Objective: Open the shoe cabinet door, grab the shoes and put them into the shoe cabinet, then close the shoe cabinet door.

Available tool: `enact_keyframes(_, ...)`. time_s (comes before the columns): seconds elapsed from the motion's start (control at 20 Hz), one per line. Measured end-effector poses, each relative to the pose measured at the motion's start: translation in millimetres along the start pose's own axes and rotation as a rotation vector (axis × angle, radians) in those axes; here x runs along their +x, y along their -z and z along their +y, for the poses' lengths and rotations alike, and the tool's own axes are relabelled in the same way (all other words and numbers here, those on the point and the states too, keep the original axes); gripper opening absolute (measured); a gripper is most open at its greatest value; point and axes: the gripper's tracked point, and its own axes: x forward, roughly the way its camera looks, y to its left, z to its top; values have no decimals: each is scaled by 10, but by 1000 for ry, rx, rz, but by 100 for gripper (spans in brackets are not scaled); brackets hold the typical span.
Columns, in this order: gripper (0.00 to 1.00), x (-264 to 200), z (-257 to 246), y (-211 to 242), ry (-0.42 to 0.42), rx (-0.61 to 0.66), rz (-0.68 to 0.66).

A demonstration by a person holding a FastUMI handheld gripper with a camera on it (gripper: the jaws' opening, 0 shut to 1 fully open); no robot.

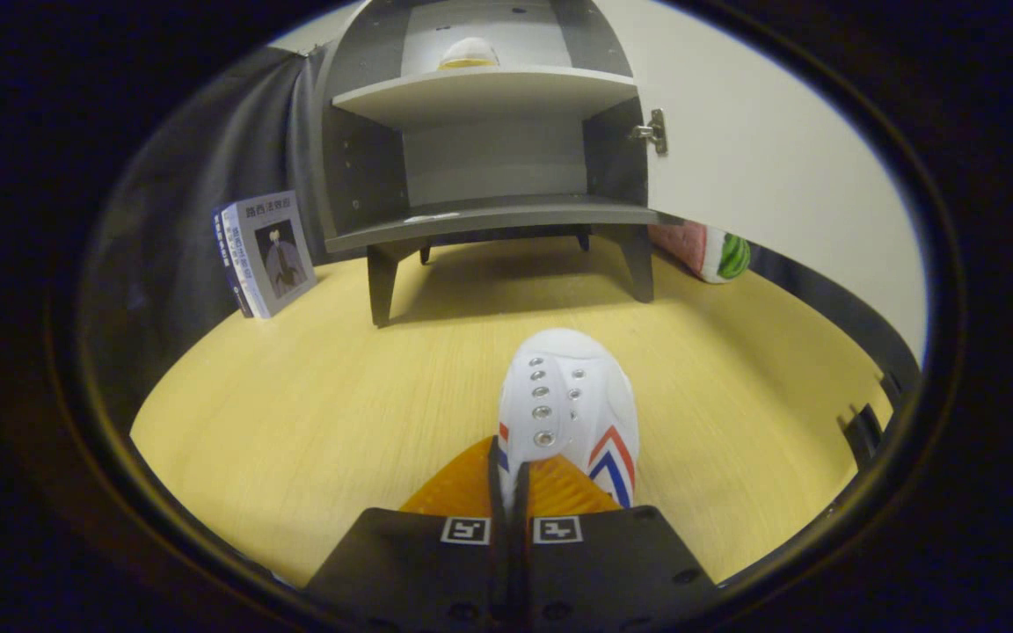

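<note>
Gripper [511, 479]: fingers pinched together on the shoe's edge.
Shoe [570, 396]: white, metal eyelets, extending ahead of the fingers.
Shoe cabinet [489, 149]: grey, door open.

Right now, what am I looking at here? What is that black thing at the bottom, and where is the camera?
The camera rides on a hand-held gripper and looks forward along its two fingers, the black parts at the bottom. There is no robot arm; a person carries it. Its jaws are pinched shut on the edge of a white shoe, toe pointing away. Ahead, on the wooden table, stands a grey shoe cabinet with its door swung open to the right. Another shoe already sits on the upper shelf. A book leans left of the cabinet, and a watermelon-patterned object lies below the door.
</note>
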Motion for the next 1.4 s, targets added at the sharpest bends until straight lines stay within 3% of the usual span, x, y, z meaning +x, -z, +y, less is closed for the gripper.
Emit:
enact_keyframes(0.3,3,-97,19,-149,-13,-38,-31)
enact_keyframes(0.6,3,-421,20,-713,-27,-65,-97)
enact_keyframes(1.1,3,-1290,221,-2770,49,-149,-252)
enact_keyframes(1.4,3,-1109,334,-3721,9,-196,-304)
